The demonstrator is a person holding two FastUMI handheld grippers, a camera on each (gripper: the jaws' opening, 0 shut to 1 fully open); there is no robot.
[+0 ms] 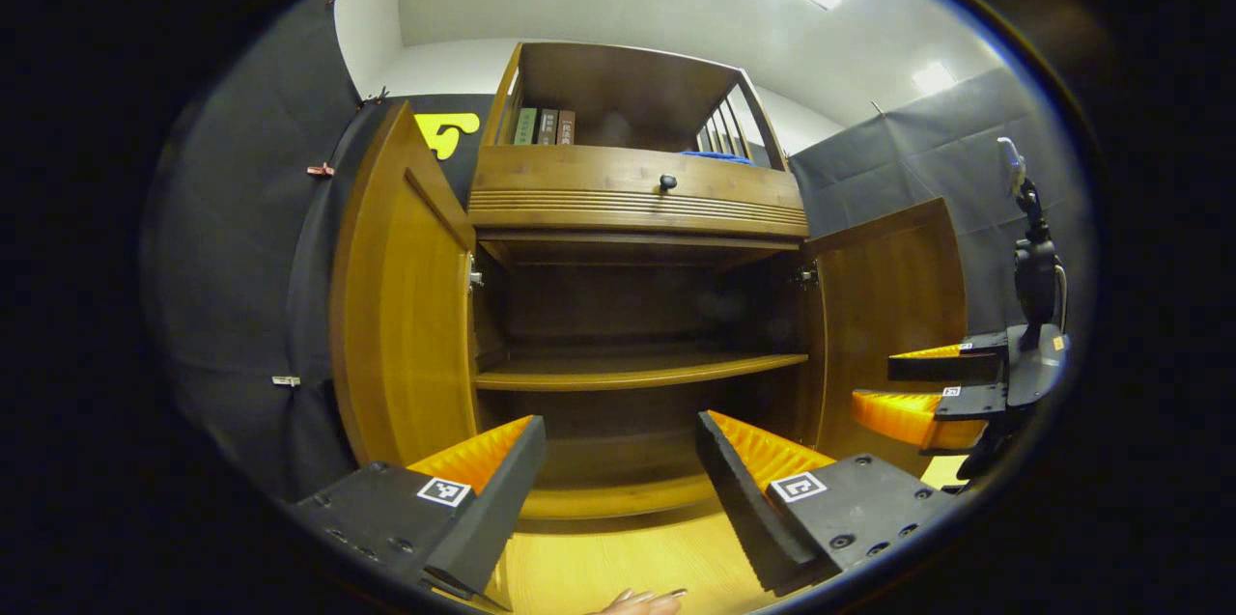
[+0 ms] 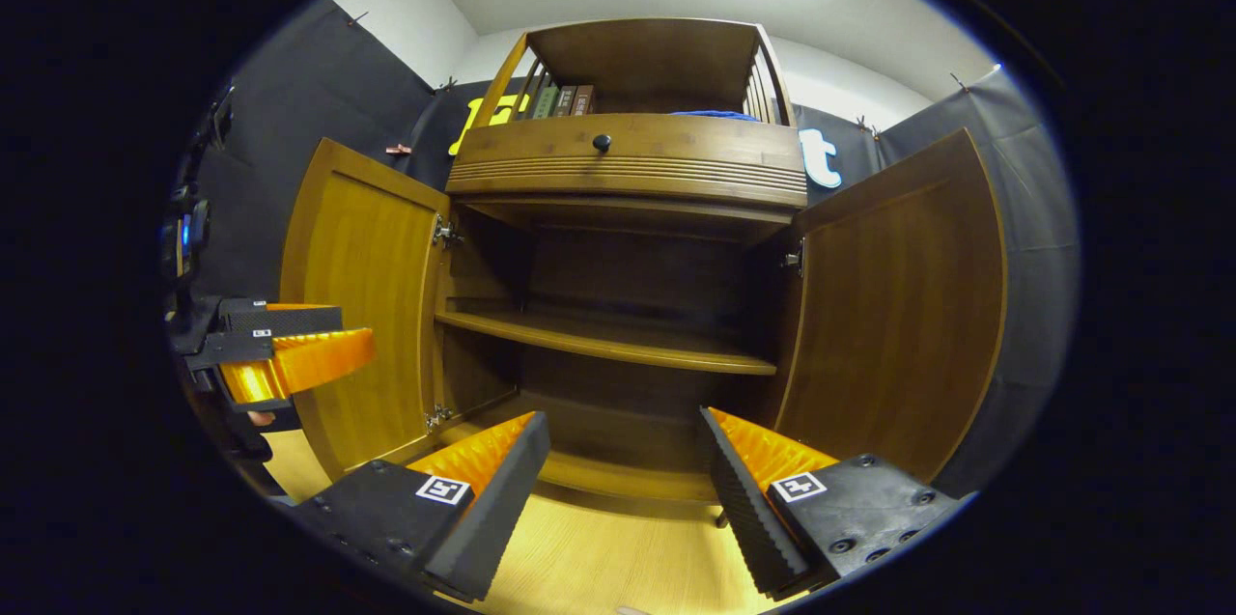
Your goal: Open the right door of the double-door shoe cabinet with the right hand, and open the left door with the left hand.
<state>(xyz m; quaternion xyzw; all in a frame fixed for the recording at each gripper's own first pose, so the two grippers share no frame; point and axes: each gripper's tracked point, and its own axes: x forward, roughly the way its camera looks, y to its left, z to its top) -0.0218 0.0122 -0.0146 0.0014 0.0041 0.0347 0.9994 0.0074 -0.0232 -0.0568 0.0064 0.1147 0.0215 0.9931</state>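
Right gripper view, cabinet (image 2: 618,166) doors open, lower shelf dim (possibly bare)

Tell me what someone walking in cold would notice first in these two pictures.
The wooden shoe cabinet stands dead centre with both doors swung wide, the left door and right door flanking a dark interior with one bare shelf. Low in front, the open right gripper points into it, with the left gripper beside the left door. Books sit on top.
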